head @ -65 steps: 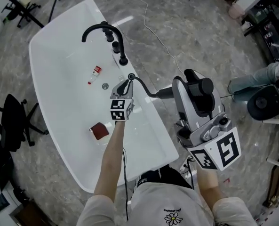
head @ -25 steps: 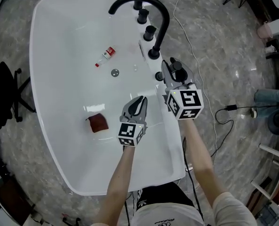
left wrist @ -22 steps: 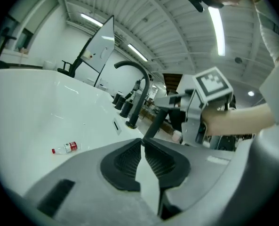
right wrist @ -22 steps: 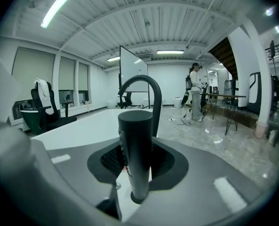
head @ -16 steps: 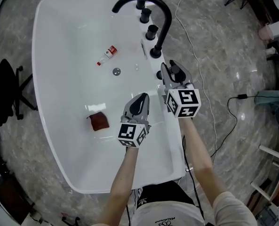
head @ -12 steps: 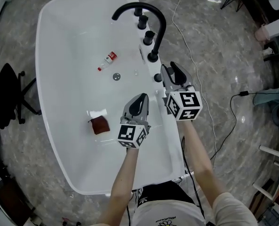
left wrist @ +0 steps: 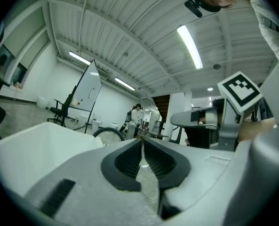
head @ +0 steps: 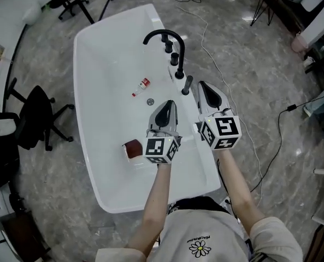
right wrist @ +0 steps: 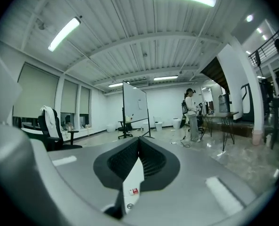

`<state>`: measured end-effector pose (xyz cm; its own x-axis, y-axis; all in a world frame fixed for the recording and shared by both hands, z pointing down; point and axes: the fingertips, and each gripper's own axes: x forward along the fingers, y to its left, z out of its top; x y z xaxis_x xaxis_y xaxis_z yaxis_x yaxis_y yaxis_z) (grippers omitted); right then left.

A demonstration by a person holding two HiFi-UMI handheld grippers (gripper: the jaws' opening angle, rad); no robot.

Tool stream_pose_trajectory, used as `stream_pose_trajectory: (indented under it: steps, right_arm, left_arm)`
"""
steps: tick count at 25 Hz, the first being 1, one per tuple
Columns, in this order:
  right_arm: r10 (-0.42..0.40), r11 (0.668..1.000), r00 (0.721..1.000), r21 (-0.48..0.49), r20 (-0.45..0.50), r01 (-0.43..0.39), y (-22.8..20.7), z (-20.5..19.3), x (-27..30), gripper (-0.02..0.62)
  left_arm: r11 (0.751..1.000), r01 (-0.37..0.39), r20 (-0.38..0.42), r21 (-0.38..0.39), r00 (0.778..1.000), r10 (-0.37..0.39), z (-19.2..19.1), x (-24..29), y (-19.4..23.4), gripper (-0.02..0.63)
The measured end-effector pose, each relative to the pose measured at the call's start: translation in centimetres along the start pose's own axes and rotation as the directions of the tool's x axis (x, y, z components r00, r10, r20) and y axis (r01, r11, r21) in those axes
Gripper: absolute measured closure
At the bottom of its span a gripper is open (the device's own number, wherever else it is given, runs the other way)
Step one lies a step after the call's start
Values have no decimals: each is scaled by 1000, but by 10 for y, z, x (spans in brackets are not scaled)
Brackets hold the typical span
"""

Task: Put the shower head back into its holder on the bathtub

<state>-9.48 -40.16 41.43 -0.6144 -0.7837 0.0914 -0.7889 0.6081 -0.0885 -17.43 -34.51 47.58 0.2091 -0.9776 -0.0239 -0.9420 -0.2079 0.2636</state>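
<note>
Shower head (head: 188, 84) stands upright, dark and slim, in its holder on the right-hand rim of the white bathtub (head: 96, 119). It is the nearest piece in the row of black fittings. Beyond it on the same rim come the knobs (head: 174, 59) and the arched black faucet (head: 162, 35), whose spout curves over the basin.

The right gripper (head: 201, 84) is held out over the rim with its tips just beside the shower head and clear of it. Its jaws have just been closing and now meet with nothing between them. The left gripper (head: 170, 103) is held out over the basin, a little inward of the right one. Its jaws have also just been closing and are pressed together at the tips, empty. Both gripper views look out level across the room.

On the tub floor, a small bottle (head: 142, 85) with a red band lies near the drain (head: 150, 101). A dark red block (head: 133, 149) sits closer to the person. A black office chair (head: 33, 116) stands on the marbled floor left of the tub, and a thin cable (head: 216, 53) trails along the right.
</note>
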Motion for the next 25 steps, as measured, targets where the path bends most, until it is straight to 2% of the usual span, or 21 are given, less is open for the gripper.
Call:
stream_pose_trajectory:
  steps: [4, 7, 9, 15, 20, 25]
  right_arm:
    - [17, 998, 999, 61, 32, -19, 29, 28, -91, 594]
    - [39, 989, 998, 141, 43, -45, 46, 27, -156, 594]
    - [51, 986, 998, 155, 32, -55, 50, 21, -184, 594]
    - [51, 996, 996, 73, 67, -56, 50, 33, -227, 594]
    - [91, 996, 990, 17, 105, -93, 63, 50, -247, 594]
    - [111, 994, 987, 0, 117, -112, 67, 51, -257, 594]
  left_arm:
    - [997, -25, 61, 78, 998, 20, 54, -59, -49, 604]
    - [991, -26, 83, 128, 996, 15, 71, -95, -86, 607]
    - [988, -26, 86, 154, 996, 13, 76, -117, -105, 607]
    - [976, -66, 105, 206, 993, 45, 87, -155, -129, 607]
    - [960, -62, 124, 273, 992, 29, 102, -168, -154, 607]
    - [953, -61, 135, 298, 991, 22, 103, -176, -167, 607]
